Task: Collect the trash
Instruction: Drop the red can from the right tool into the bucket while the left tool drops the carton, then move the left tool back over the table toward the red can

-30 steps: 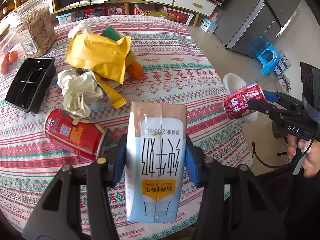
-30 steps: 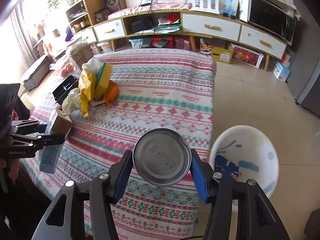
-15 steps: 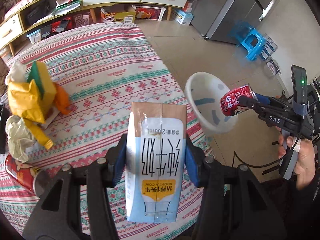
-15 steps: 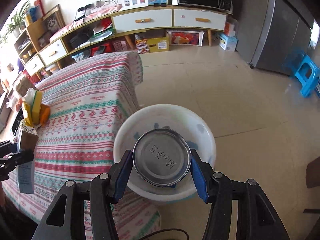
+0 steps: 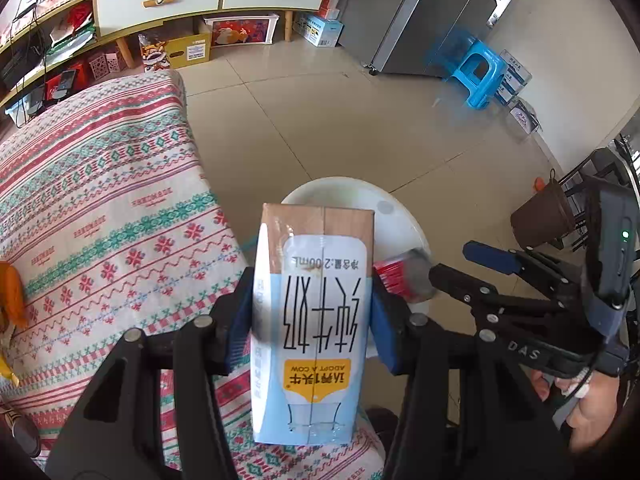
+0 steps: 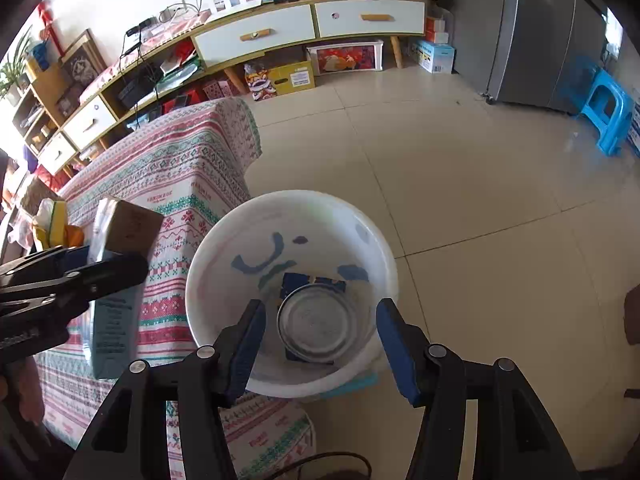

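My left gripper (image 5: 314,320) is shut on a blue and white milk carton (image 5: 316,320) with a brown top, held over the table's edge beside the white bin (image 5: 400,216). The carton also shows in the right wrist view (image 6: 120,280). My right gripper (image 6: 320,344) is open above the white bin (image 6: 224,256). The red can (image 6: 318,330) is free of the pads and inside the bin, its silver base facing me. In the left wrist view the can (image 5: 400,278) is blurred beside the right gripper (image 5: 460,268).
The table with the patterned cloth (image 5: 100,184) lies left of the bin. Yellow and orange trash (image 6: 56,228) lies on it. A blue item (image 6: 300,280) lies inside the bin. A blue stool (image 6: 608,116), a fridge (image 6: 540,32) and a low cabinet (image 6: 280,32) stand beyond on the tiled floor.
My right gripper has opened and let go of the red can, which has dropped into the white bin. My left gripper has carried the milk carton rightwards to the table's edge near the bin.
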The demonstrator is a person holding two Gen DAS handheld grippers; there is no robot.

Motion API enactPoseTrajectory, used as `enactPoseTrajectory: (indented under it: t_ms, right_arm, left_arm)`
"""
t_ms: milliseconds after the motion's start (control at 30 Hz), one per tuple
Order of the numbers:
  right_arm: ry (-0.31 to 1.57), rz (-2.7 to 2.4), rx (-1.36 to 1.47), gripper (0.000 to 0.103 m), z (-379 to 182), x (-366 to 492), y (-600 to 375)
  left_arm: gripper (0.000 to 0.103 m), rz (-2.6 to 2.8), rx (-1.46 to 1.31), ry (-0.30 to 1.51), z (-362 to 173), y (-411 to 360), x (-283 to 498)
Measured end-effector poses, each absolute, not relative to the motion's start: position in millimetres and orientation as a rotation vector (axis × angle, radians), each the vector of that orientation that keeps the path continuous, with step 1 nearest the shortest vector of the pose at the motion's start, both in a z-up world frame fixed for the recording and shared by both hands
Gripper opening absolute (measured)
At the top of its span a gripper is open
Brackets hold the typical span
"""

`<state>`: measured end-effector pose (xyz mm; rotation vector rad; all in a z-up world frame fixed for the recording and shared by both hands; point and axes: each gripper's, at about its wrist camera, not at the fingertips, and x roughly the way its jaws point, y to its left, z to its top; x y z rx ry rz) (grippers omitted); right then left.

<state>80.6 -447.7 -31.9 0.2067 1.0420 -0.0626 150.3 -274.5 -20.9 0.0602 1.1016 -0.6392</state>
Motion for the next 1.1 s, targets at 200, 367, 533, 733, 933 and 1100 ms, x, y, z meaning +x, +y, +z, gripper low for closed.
enactPoseTrajectory:
  t_ms: [200,367,533,733,933,1100]
  right_arm:
    - [1.013,-0.1,0.25,0.063,-25.3,57.6,-471.1]
    - [1.0,-0.138,0.292,0.065,-24.3,40.7,-490.3]
    - [0.993,-0.163,0.305,0.065,-22.5,34.2,-502.3]
    - [0.987,-0.163,0.286,0.069,-19.6,34.2,-499.6]
    - [0.989,-0.159,0.263,0.072,-17.9,36.6,-490.5]
    - [0.988,-0.152,0.244,0.076,-15.2,39.1,-478.6]
  left_arm:
    - [0.054,-0.669,0.113,1.123,-31.9,-302.9,151.7]
    - [0.054,-0.671,0.166,1.182,-43.0,-322.8,154.1]
    - [0.058,-0.665,0.192,1.221,-49.9,-334.7,160.4]
    - [0.081,-0.645,0.203,1.21,-45.1,-321.9,152.7]
    - [0.082,-0.627,0.182,1.202,-37.8,-291.5,148.9]
    - [0.086,-0.62,0.186,1.17,-28.1,-257.7,140.3]
